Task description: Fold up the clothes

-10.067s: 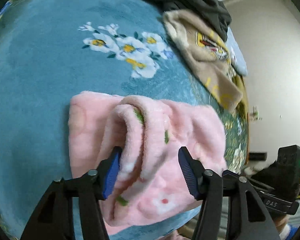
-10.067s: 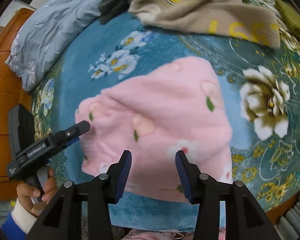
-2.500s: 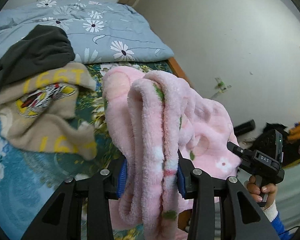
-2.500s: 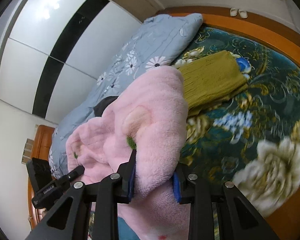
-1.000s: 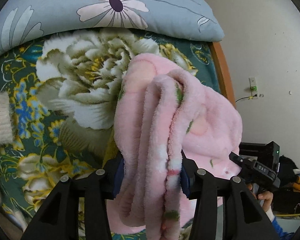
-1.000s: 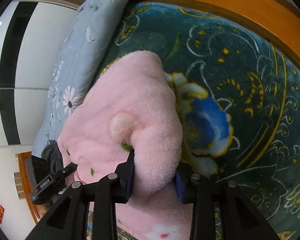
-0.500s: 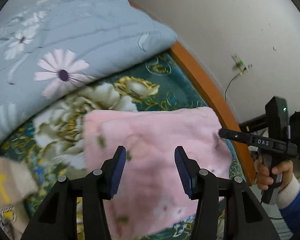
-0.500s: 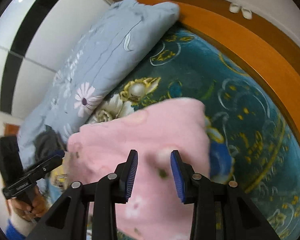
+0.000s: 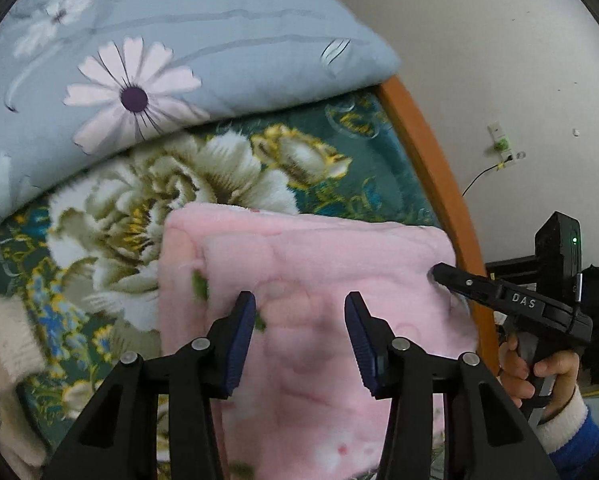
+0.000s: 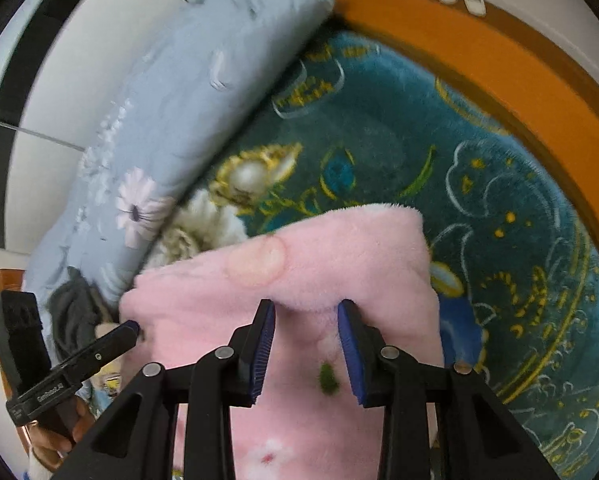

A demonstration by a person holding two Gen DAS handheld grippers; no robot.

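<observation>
Pink fleece point(image 9: 319, 272) folded flat into a rectangle on my bed point(image 9: 359, 200), my left gripper point(image 9: 299, 336) and right gripper point(image 10: 306, 344) both open, empty above it

"DAS" is printed in white on the right gripper point(image 9: 435, 270).
</observation>
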